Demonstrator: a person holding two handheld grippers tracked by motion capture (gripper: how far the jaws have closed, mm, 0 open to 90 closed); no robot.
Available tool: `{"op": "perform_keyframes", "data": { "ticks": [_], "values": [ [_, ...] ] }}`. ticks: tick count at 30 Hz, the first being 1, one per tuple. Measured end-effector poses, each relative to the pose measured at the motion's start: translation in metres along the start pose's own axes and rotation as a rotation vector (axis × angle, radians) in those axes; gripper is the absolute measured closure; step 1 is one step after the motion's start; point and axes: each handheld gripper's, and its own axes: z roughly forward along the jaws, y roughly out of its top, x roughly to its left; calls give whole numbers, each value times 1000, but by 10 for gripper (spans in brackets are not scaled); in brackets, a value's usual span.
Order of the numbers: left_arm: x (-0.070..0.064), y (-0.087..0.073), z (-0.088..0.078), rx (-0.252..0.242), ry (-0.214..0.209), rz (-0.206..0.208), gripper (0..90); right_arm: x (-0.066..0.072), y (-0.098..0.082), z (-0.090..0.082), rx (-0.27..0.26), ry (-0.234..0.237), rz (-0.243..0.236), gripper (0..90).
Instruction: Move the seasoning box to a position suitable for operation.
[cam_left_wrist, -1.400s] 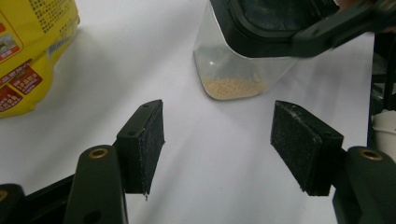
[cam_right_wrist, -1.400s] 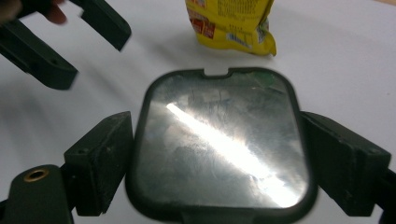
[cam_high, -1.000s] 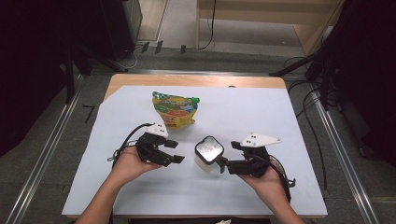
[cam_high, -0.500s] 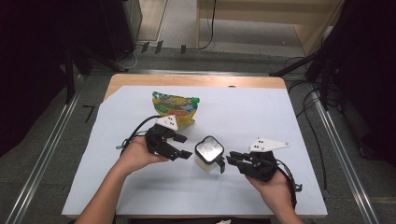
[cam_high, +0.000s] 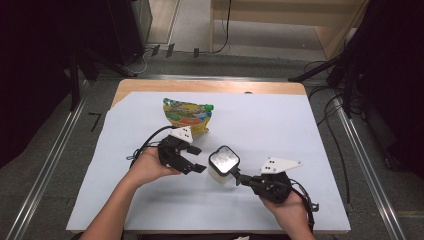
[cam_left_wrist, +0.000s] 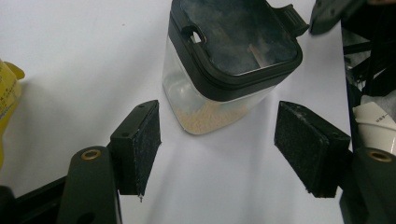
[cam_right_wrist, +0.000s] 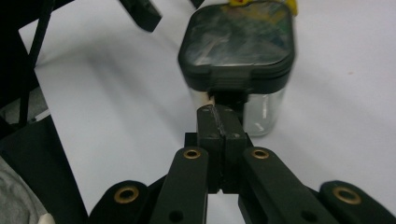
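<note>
A small clear container (cam_high: 223, 162) with a black square lid stands on the white sheet, with beige grains (cam_left_wrist: 210, 116) at its bottom. My left gripper (cam_high: 199, 159) is open just left of it, and its pads (cam_left_wrist: 140, 144) flank the container (cam_left_wrist: 229, 60) without touching. My right gripper (cam_high: 236, 175) comes in from the right. Its jaws have just been closing and now meet, shut, with the tips (cam_right_wrist: 219, 112) right under the lid's black latch tab (cam_right_wrist: 229, 97). I cannot tell whether they pinch the tab.
A yellow and green snack pouch (cam_high: 187, 115) lies behind the left gripper. The white sheet (cam_high: 290, 130) covers a wooden table (cam_high: 210, 86), with dark floor, rails and cables around it. The person's forearms enter from the bottom edge.
The right gripper's jaws have gone from open to pressed together at the container's lid tab. The left gripper has edged slightly toward the container, which has stayed put.
</note>
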Motion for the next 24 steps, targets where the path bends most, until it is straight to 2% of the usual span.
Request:
{"op": "perform_keyframes", "data": {
  "ticks": [5,10,12,15,24],
  "values": [
    [0,1,3,1,12,14,322,7,-3,15,6,25,4,900],
    [-6,3,6,4,12,19,322,7,-5,25,26,11,-1,900],
    [-7,4,7,4,2,4,323,6,-5,25,26,9,3,900],
    [-8,4,8,0,-1,3,322,2,-5,25,21,18,17,900],
    [-9,4,8,-4,5,11,316,-1,-5,24,33,3,8,900]
  ]
}}
